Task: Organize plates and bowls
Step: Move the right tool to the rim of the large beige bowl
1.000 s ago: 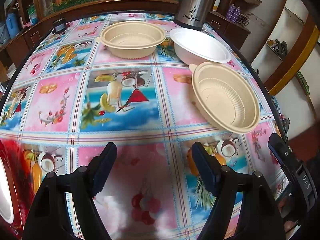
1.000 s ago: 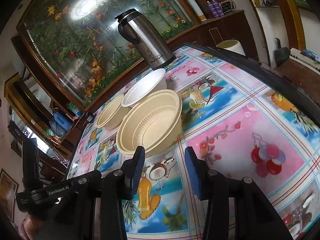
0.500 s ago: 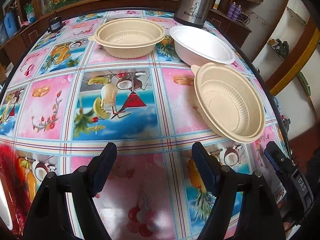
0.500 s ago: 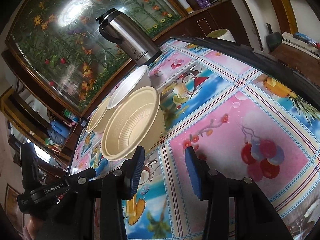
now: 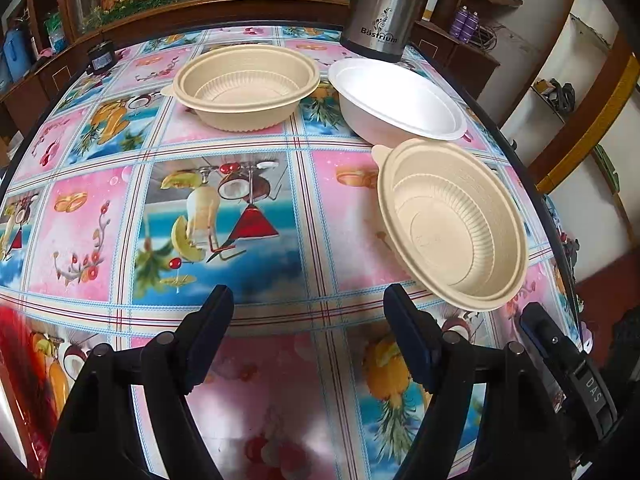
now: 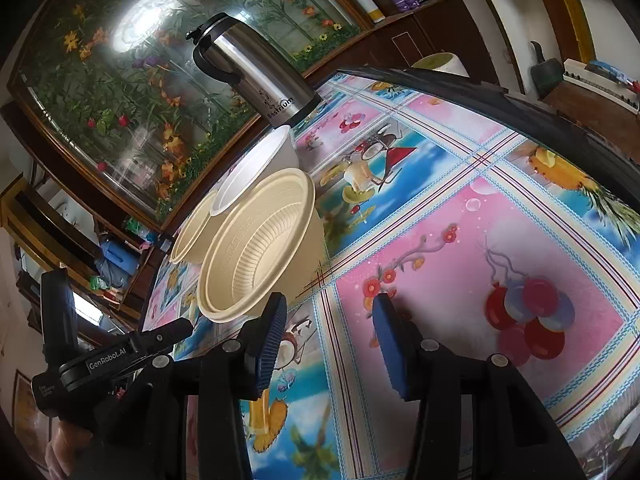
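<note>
Three bowls stand on the tablecloth. A ribbed beige bowl is nearest. Behind it sits a white bowl, and another beige bowl lies further left. My left gripper is open over bare cloth, short of the bowls. My right gripper has its jaws opening with nothing between them. Its left fingertip is just in front of the nearest bowl's rim.
A steel thermos jug stands behind the white bowl at the table's far edge. The patterned cloth lies bare on the left and in front. A red object shows at the left margin. The dark table edge curves close past the bowls.
The right gripper sank and rolled a little, so the nearest beige bowl now looms larger by its left finger. Its jaws stand slightly wider. The left gripper has hardly moved.
</note>
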`<action>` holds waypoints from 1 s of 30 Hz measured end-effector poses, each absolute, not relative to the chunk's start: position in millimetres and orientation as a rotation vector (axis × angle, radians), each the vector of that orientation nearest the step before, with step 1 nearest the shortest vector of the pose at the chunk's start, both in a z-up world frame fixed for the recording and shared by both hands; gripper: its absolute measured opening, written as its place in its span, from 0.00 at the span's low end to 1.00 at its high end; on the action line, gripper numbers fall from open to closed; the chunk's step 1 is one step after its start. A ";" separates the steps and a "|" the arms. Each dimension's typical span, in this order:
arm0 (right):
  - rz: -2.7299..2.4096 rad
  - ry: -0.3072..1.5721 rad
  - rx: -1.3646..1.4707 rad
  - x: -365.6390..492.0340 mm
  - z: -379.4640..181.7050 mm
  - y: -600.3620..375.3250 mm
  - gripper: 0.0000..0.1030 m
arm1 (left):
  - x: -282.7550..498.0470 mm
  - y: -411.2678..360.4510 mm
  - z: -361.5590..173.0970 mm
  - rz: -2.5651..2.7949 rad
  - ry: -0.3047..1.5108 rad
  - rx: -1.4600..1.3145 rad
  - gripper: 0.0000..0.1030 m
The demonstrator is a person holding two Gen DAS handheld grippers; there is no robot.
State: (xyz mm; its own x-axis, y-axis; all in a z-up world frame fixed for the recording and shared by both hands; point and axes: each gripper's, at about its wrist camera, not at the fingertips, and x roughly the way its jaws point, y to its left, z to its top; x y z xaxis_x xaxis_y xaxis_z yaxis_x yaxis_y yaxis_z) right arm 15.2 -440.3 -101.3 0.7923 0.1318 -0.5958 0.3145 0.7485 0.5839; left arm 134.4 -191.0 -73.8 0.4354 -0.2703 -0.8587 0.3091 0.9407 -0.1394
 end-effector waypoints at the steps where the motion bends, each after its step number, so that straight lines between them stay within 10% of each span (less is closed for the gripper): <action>1: -0.108 0.665 0.732 15.6 -101.8 -440.6 0.47 | 134.6 -191.7 -74.1 -0.363 1.062 0.041 0.75; 30: -0.130 0.664 0.728 27.2 -92.5 -447.9 0.47 | 152.8 -195.4 -65.5 -0.371 1.044 0.035 0.75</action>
State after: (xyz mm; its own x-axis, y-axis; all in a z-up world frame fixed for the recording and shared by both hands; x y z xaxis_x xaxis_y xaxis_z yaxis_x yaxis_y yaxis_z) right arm 27.2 -447.9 -92.5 0.7895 0.1130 -0.6032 0.3315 0.7487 0.5741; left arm 152.8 -195.4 -65.5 0.4468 -0.2834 -0.8486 0.3160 0.9374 -0.1467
